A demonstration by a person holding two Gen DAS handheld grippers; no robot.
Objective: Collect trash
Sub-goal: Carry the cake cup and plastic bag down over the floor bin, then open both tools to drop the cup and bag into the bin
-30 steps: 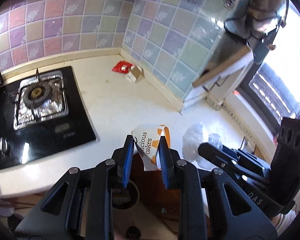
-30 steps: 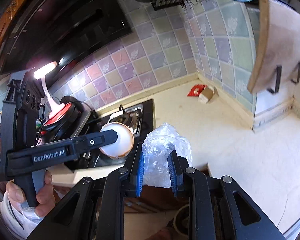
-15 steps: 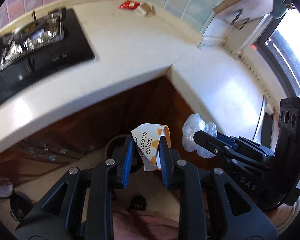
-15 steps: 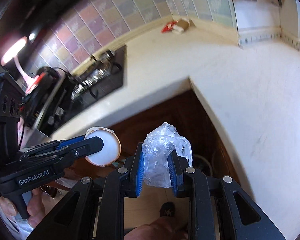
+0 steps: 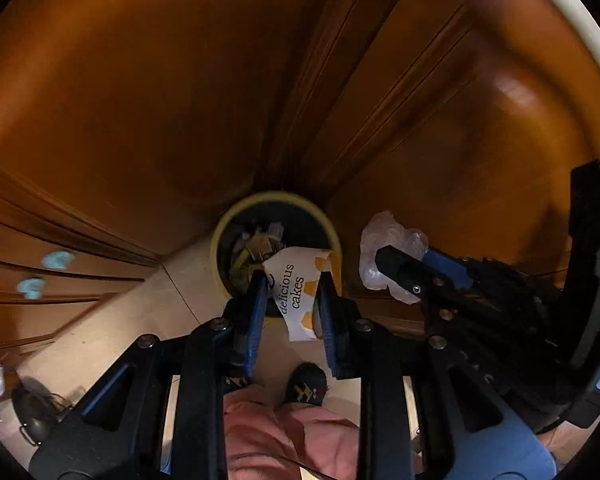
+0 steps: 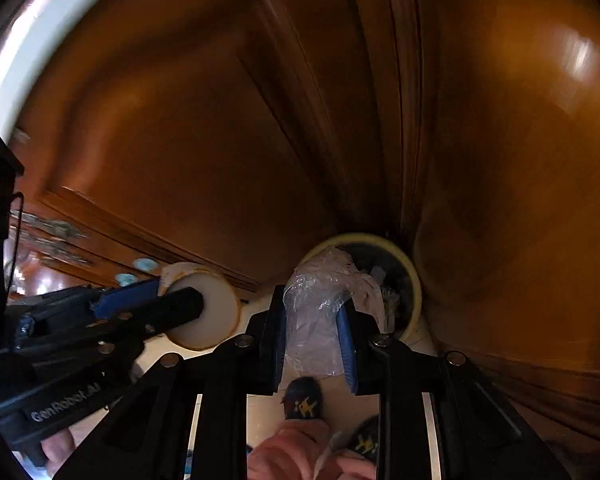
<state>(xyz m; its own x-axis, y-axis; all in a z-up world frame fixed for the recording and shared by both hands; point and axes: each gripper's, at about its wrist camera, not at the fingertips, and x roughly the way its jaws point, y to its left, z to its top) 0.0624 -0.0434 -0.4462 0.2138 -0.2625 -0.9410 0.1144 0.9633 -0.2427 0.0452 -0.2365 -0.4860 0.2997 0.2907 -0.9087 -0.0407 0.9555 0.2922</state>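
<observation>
My left gripper [image 5: 290,286] is shut on a white and orange paper cake cup [image 5: 296,288] printed "delicious cakes". It hangs above the near rim of a yellow-rimmed trash bin [image 5: 274,200] on the floor, which holds several scraps. My right gripper [image 6: 314,312] is shut on a crumpled clear plastic bag [image 6: 320,300], held over the same bin [image 6: 414,280]. In the left wrist view the right gripper [image 5: 400,264] and its bag [image 5: 388,232] sit just right of the bin. In the right wrist view the left gripper [image 6: 188,304] and the cup's round bottom [image 6: 216,320] are at left.
Brown wooden cabinet doors [image 5: 180,100] rise close behind the bin and meet in a corner. The white countertop edge [image 5: 572,12] runs overhead. A person's pink trouser legs [image 5: 284,432] and dark slippers [image 6: 302,398] stand on the pale floor below the grippers.
Both grippers have dropped from countertop height to just above the floor bin and tilted steeply down, each still holding its piece of trash. The stove and tiled wall have left view.
</observation>
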